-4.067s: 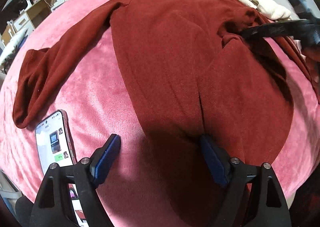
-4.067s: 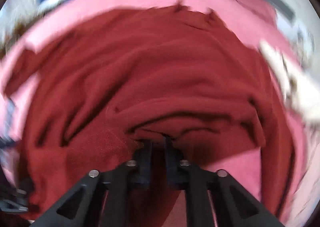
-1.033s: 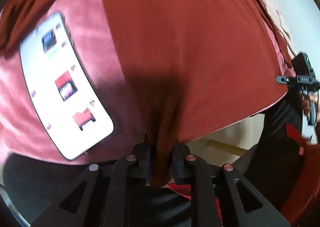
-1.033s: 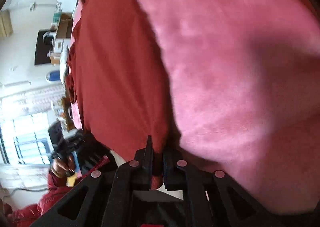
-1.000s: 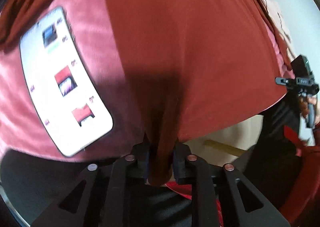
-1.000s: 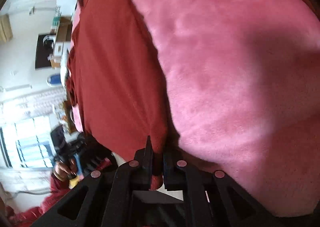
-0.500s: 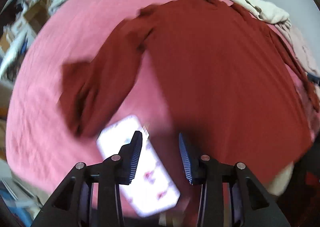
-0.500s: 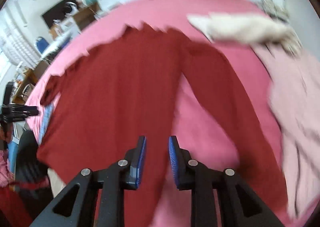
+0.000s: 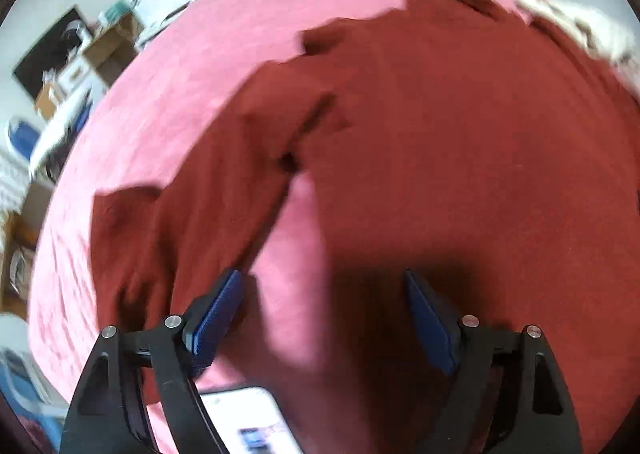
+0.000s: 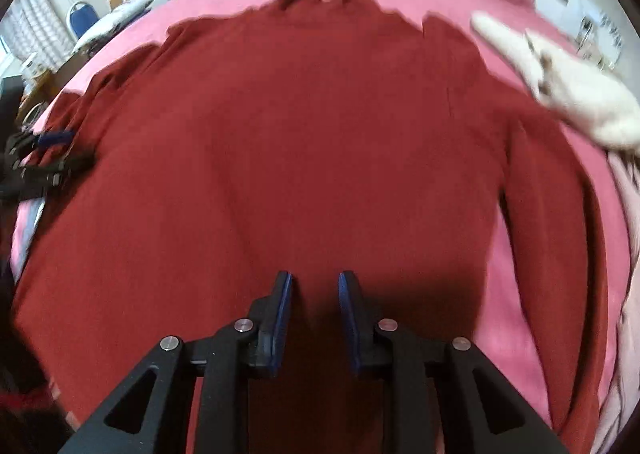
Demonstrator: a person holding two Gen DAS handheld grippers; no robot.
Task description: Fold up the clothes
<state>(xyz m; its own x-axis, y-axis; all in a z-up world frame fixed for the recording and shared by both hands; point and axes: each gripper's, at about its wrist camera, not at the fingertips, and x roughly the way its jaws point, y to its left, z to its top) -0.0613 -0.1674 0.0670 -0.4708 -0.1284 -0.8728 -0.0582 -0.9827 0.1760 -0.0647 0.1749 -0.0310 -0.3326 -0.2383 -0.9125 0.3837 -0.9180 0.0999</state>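
Left gripper point(image 9: 324, 318) opening wide, empty; its view alone shows phone point(image 9: 248, 420). Right gripper point(image 10: 314, 310) slightly apart, empty, over sweater point(image 10: 300, 125).

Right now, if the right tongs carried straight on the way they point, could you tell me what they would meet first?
Most likely the dark red sweater: the right tongs, open and empty, point down at its lower body, spread on the pink bedspread. Nothing appears to lie between, though depth is unclear.
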